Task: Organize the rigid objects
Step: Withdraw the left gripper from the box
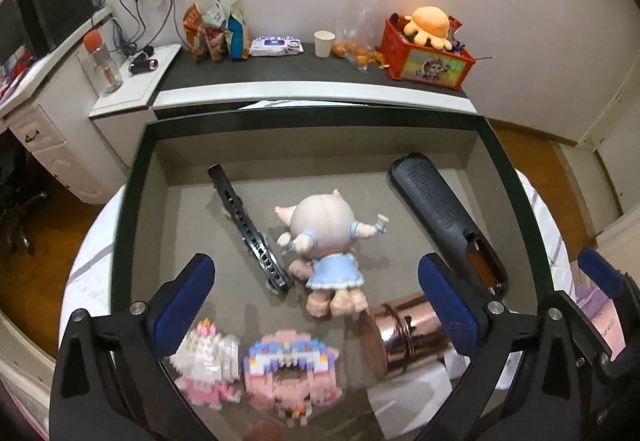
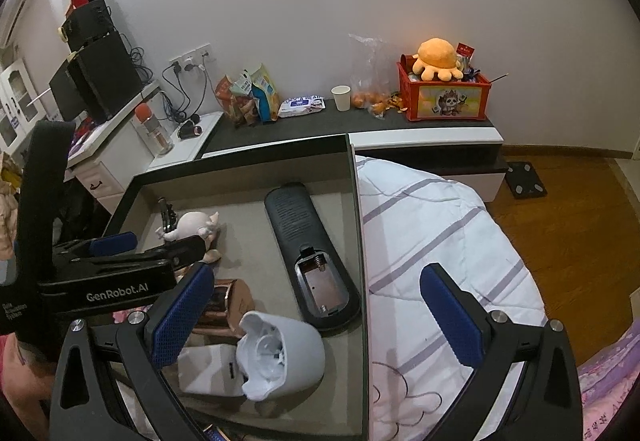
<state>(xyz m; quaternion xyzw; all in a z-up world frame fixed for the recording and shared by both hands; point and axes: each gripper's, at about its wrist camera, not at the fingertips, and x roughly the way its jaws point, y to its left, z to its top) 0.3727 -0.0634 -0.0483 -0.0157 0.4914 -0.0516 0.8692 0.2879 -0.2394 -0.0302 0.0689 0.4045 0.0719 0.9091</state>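
Both the left gripper (image 1: 316, 297) and right gripper (image 2: 316, 311) hung spread wide and empty over the box (image 1: 132, 177), probably since the doll (image 1: 326, 241), remote (image 1: 444, 209) and block figures (image 1: 292, 365) were already corralled inside.

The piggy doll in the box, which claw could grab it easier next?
Probably the left claw. It is open and hangs over the box with the piggy doll right ahead between its fingers. The right claw, also open, sits over the box's right edge and the bedding, farther from the doll.
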